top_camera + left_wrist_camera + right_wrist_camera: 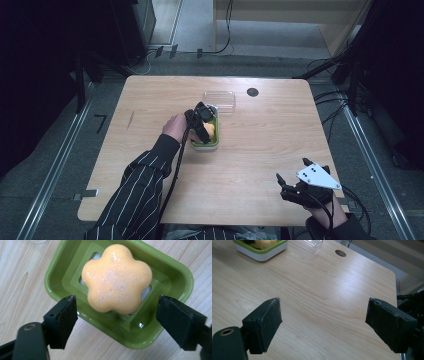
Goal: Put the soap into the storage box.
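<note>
An orange flower-shaped soap (117, 278) lies in a green soap dish (175, 272) near the middle of the wooden table. My left gripper (117, 320) hangs just above the dish with its jaws open. The soap sits beyond and between them, and neither pad touches it. In the high view the left gripper (205, 125) covers part of the dish (206, 145) and the soap (212, 131). My right gripper (292, 170) rests near the table's front right corner, open, with only bare wood between its jaws (323, 322). The dish (262, 253) is far off at that view's top left.
A clear plastic lid (219, 100) lies just behind the dish. A round dark hole (252, 92) sits in the tabletop to the lid's right. A striped sleeve (135, 185) crosses the table's front left. Cables and dark stands ring the table.
</note>
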`<state>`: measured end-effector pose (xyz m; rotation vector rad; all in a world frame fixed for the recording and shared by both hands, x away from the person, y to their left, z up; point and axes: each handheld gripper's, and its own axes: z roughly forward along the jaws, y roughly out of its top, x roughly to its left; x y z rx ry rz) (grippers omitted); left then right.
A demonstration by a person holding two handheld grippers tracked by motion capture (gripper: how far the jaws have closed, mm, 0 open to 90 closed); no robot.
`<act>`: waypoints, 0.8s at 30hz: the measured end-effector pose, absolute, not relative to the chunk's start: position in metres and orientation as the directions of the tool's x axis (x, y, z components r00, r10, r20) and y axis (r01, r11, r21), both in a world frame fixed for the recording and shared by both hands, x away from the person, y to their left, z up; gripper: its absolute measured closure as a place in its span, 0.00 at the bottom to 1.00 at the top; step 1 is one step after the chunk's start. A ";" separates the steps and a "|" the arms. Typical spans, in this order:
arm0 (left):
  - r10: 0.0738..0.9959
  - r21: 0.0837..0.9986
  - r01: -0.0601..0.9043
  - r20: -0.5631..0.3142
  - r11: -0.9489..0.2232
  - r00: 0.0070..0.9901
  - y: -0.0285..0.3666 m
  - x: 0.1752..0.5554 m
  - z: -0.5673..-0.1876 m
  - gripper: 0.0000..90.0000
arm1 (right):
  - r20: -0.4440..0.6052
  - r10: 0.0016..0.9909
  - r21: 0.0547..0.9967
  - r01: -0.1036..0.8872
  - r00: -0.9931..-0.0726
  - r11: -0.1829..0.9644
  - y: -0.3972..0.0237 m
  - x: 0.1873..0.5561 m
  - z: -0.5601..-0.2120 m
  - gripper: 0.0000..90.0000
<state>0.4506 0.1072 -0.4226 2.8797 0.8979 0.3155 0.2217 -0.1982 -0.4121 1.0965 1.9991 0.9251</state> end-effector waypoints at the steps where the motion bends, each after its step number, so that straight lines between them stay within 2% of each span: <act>1: 0.570 0.157 0.549 0.164 -0.821 0.805 0.107 0.450 -0.421 0.16 | -0.214 0.880 0.823 0.406 -0.424 0.396 -0.198 0.222 -0.412 0.15; 5: 0.575 0.152 0.556 0.148 -0.817 0.805 0.108 0.447 -0.418 0.14 | -0.214 0.880 0.824 0.406 -0.424 0.396 -0.198 0.222 -0.412 0.15; 14: 0.597 0.129 0.583 0.127 -0.802 0.792 0.110 0.432 -0.412 0.01 | -0.213 0.880 0.825 0.405 -0.424 0.395 -0.198 0.222 -0.412 0.15; 24: 0.601 0.110 0.591 0.126 -0.799 0.789 0.120 0.413 -0.410 0.00 | -0.210 0.881 0.826 0.405 -0.424 0.392 -0.198 0.222 -0.412 0.15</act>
